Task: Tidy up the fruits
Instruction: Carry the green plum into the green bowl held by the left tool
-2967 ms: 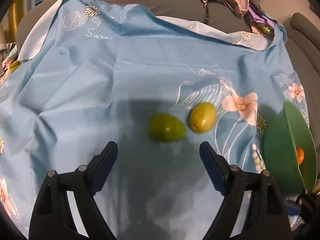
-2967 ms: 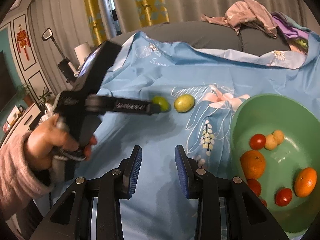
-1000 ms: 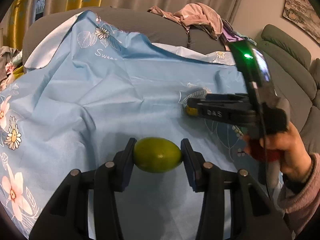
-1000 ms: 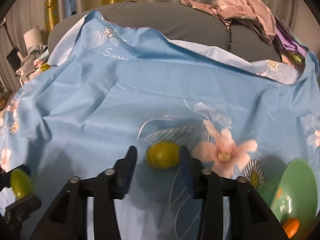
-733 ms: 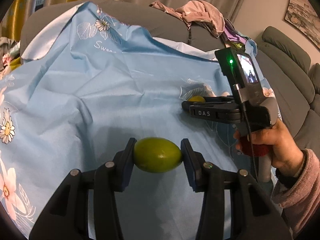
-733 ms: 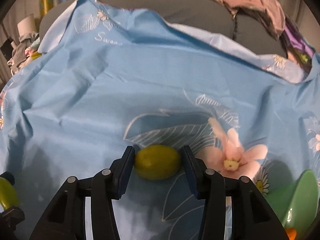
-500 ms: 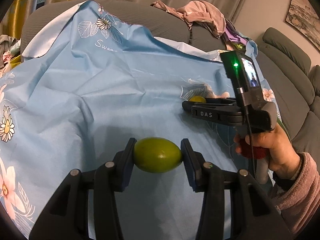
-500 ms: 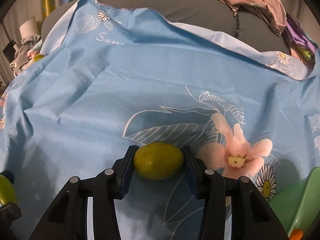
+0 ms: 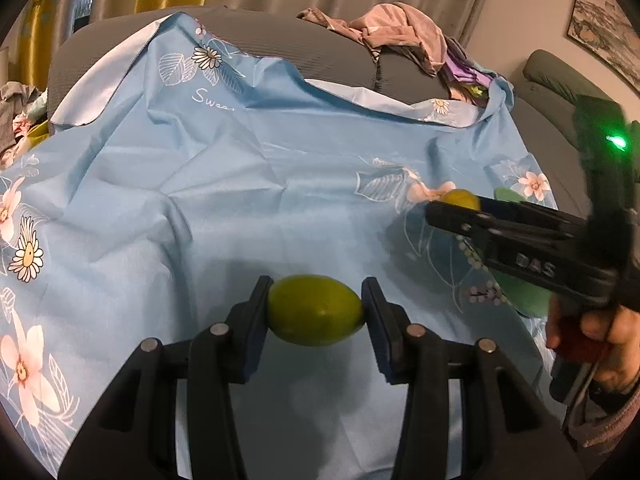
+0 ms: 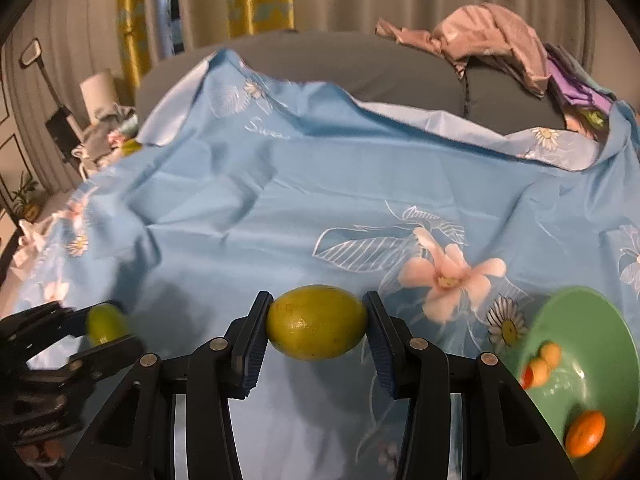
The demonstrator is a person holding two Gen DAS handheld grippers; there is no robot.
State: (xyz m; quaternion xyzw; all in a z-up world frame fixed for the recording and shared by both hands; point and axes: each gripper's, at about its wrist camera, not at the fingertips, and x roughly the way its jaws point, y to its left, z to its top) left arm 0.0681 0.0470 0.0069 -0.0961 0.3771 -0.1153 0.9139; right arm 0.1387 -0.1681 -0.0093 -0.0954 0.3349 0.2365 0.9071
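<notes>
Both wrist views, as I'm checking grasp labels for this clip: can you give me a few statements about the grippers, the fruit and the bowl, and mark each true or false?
1. The left gripper is shut on a green fruit. True.
2. The right gripper is open and holds nothing. False: it is shut on a yellow-green fruit.
3. The green bowl already has oranges and other small fruit inside. True.
4. The green bowl sits to the left of the right gripper. False: it is on its right.
5. The surface is covered by a plain red cloth. False: it is a blue floral cloth.
</notes>
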